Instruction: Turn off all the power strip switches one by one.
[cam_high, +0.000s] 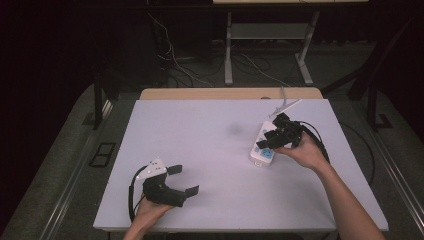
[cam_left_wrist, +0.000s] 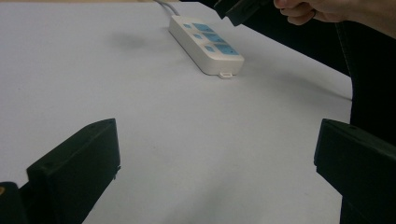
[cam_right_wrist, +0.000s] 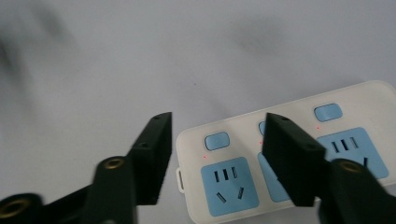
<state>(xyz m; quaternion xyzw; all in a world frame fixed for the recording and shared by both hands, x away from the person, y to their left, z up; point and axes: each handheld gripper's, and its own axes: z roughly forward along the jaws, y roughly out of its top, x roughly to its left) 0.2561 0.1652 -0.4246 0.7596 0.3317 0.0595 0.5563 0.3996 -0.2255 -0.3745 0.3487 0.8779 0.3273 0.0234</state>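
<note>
A white power strip (cam_high: 263, 145) with blue socket faces lies flat on the pale tabletop (cam_high: 210, 150), toward its right edge and a little past the middle of its depth, its long axis running from near to far. A pale cord (cam_high: 285, 104) leaves its far end toward the far right corner.

The right claw (cam_high: 267, 141) hangs just above the strip, held by the person's right hand (cam_high: 305, 150). In the right gripper view its jaws stand open: one sits over bare tabletop just off the strip's end, the other over the strip's middle socket (cam_right_wrist: 273, 179). Whether either jaw touches the strip cannot be told. Small blue switches (cam_right_wrist: 217, 140) sit beside each socket.

The left claw (cam_high: 183, 179) rests near the near left corner, held by the left hand (cam_high: 149, 211), well apart from the strip. Its jaws are spread wide with nothing between them, pointing toward the strip across bare tabletop.
</note>
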